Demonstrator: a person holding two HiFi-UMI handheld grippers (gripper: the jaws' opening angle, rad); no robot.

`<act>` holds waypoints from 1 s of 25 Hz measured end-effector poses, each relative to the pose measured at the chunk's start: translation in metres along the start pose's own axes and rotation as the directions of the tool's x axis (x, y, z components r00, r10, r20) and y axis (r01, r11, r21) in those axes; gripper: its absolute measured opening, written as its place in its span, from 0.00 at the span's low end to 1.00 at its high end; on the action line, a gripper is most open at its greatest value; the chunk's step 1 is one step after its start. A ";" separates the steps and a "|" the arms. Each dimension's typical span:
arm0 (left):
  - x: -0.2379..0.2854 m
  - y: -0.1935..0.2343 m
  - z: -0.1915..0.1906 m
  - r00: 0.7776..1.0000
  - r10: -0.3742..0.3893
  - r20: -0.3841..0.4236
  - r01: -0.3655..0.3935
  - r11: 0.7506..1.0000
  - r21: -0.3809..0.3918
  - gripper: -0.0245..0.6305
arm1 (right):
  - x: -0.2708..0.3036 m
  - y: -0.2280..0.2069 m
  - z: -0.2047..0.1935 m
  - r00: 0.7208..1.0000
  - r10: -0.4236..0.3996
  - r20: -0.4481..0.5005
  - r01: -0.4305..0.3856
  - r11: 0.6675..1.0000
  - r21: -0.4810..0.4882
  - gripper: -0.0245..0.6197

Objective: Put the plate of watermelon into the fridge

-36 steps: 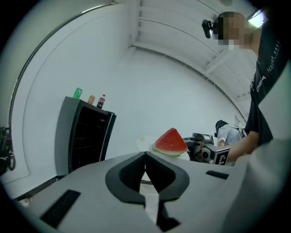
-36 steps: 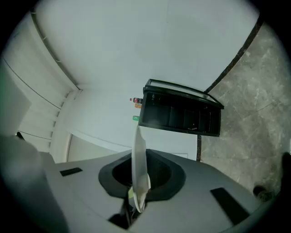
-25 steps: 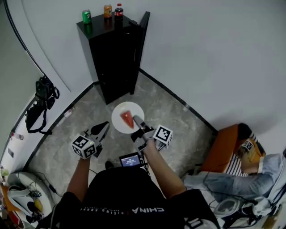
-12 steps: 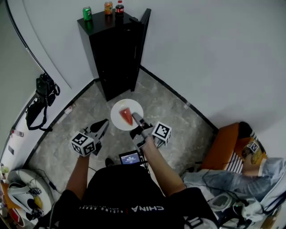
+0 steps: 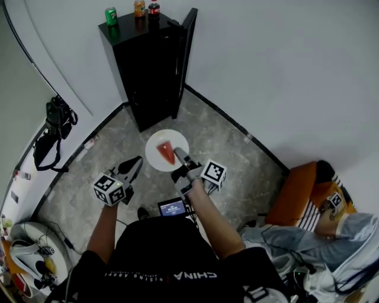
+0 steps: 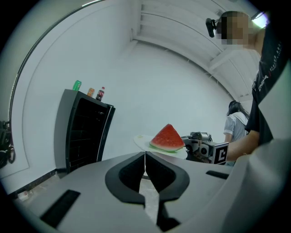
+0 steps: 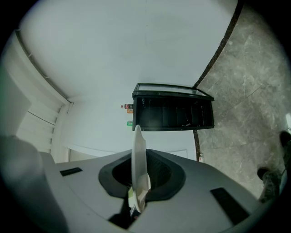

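Your right gripper (image 5: 179, 157) is clamped on the rim of the white plate (image 5: 156, 160), at the head view's centre, with the watermelon wedge (image 5: 166, 151) on top. Its own view shows the plate edge-on, and beyond it the open black fridge (image 7: 173, 113) with its shelves. Your left gripper (image 5: 137, 162), lower left, is closed on nothing.

White capitals reading "CHINA" run across the black shirt (image 5: 166, 260) at 6 o'clock in the head view. Smaller print beside them is too fine to read. In the left gripper view, white lettering on the shirt at 2 o'clock is only partly legible. Labels on the cans (image 5: 111, 15) atop the fridge (image 5: 148, 71) at 11 o'clock, and the small screen (image 5: 172, 208), cannot be read.
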State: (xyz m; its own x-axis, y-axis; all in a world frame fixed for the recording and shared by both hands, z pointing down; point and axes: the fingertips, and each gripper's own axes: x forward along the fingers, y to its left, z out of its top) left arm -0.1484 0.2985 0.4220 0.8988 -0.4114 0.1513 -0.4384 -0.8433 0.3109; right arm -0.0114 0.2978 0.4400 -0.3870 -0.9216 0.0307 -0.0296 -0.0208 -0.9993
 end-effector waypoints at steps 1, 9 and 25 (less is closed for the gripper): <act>0.004 -0.001 0.000 1.000 0.004 -0.001 -0.004 1.000 -0.001 0.06 | -0.001 -0.001 0.005 1.000 0.001 -0.003 -0.001 1.000 0.002 0.09; 0.037 -0.010 -0.004 0.998 0.055 -0.010 -0.055 0.998 -0.005 0.06 | -0.013 -0.010 0.048 1.000 -0.002 -0.027 0.002 1.000 0.017 0.09; 0.067 0.043 -0.008 0.996 0.082 -0.031 -0.084 0.995 -0.054 0.06 | 0.027 -0.034 0.087 1.000 -0.020 -0.010 0.020 0.999 0.042 0.09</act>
State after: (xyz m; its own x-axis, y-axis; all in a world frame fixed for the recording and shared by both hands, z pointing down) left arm -0.1072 0.2381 0.4530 0.8593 -0.4684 0.2055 -0.5115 -0.7861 0.3470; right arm 0.0600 0.2400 0.4735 -0.3959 -0.9169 0.0507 0.0009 -0.0556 -0.9985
